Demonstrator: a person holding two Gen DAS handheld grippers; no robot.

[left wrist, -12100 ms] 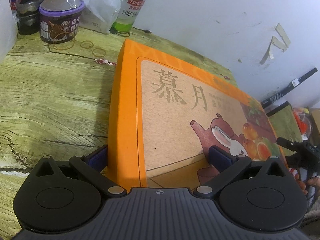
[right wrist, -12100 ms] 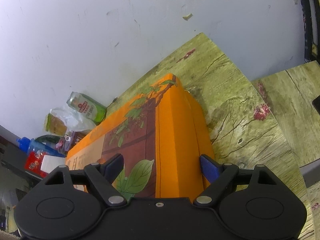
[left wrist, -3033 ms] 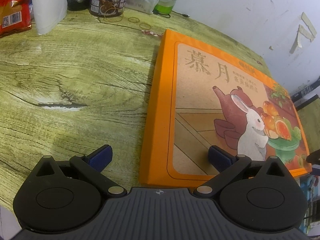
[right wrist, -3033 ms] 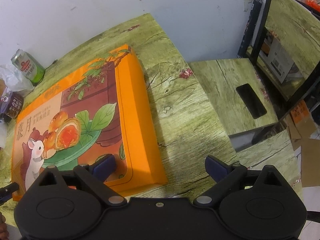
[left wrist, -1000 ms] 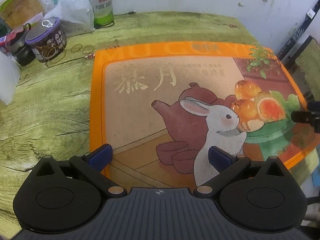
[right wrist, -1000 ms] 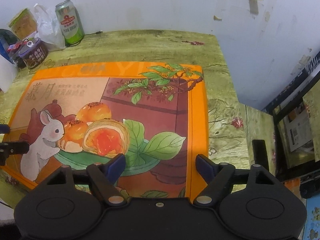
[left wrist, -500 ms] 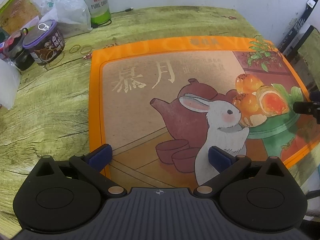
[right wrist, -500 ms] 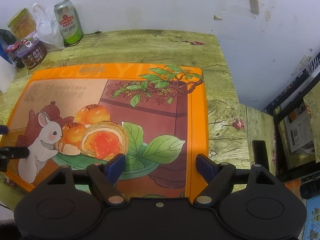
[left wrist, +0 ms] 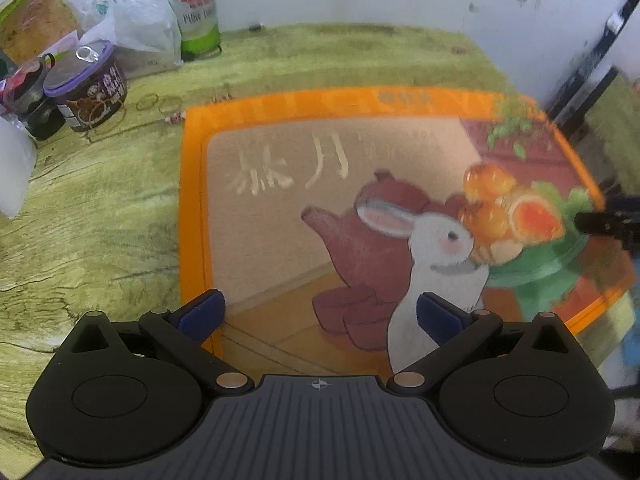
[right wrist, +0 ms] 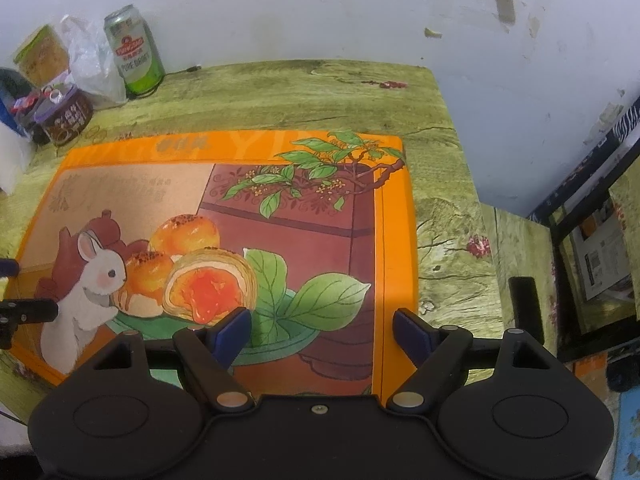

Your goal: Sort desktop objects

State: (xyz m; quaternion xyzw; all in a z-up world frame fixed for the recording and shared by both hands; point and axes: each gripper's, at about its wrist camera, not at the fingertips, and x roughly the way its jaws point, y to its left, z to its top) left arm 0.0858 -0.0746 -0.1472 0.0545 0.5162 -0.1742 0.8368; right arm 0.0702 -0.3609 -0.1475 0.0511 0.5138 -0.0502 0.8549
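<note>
green wood-grain tabletop [right wrist: 304, 96] against a scuffed white wall [right wrist: 320, 8]; black-framed shelf [right wrist: 592, 240] at right.

You've got bare table [right wrist: 280, 92] behind the orange box [right wrist: 392, 240] and on its right. The can [right wrist: 134, 50], bag [right wrist: 92, 68] and tub [right wrist: 66, 118] crowd the back-left corner.

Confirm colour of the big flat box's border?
Orange: the box has an orange border around its rabbit-and-pastry picture. Sharpest in the right wrist view.
</note>
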